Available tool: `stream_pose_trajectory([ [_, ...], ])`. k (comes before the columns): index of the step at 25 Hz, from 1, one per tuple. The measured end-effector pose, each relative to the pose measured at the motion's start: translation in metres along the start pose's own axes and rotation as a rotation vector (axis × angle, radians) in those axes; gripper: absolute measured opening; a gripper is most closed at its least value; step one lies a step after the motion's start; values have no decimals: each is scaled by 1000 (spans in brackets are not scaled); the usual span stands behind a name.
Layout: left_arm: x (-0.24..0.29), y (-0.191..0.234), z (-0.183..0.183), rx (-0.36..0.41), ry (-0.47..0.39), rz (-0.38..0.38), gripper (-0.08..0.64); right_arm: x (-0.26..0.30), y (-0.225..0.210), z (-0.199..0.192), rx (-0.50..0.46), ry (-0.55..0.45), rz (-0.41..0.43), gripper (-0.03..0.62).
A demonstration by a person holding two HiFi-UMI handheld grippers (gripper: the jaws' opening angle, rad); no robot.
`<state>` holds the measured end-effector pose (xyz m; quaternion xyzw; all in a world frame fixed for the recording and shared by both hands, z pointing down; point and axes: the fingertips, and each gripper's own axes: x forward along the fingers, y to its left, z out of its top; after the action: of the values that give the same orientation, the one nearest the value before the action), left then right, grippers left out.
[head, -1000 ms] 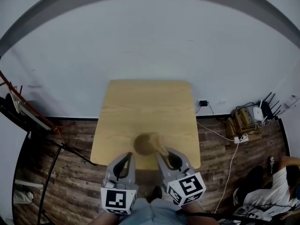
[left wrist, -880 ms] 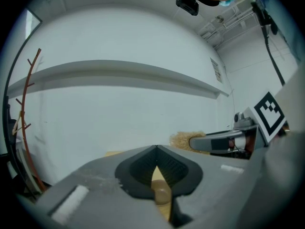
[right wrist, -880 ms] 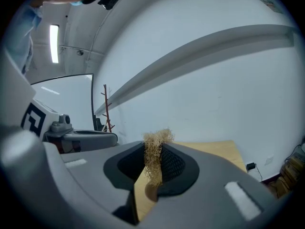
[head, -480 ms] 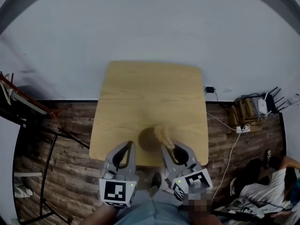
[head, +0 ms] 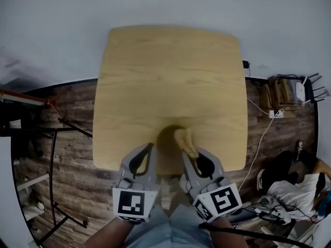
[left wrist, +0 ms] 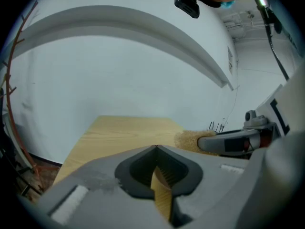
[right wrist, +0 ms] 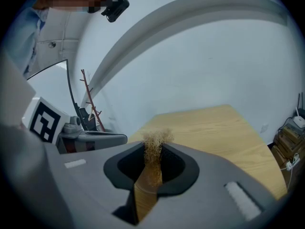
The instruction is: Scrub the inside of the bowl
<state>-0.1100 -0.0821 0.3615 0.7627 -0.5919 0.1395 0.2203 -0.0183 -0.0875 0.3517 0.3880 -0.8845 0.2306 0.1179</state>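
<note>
The bowl [head: 166, 136] is being steadied, its rim clamped in the left gripper [head: 149, 148], while the scrubber [head: 184, 139] is being pinched over it by the right gripper [head: 190, 155].

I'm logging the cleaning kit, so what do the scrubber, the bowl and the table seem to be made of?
The scrubber: tan, frizzy loose strands, probably loofah or other plant fibre. The bowl: brown and matte, likely wood, though it's blurred. The table: pale wood with visible grain lines, smooth matte finish; possibly laminate.
</note>
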Motion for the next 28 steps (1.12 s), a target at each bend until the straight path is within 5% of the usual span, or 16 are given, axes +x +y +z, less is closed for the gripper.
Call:
stream_pose_trajectory([
  [11,35,13,-53,-86,139,-64,48,23,-10,-28,45,72,-23,67],
  [28,46,8,-58,-111,188,-84,94,29,-12,-35,37,97,-13,67],
])
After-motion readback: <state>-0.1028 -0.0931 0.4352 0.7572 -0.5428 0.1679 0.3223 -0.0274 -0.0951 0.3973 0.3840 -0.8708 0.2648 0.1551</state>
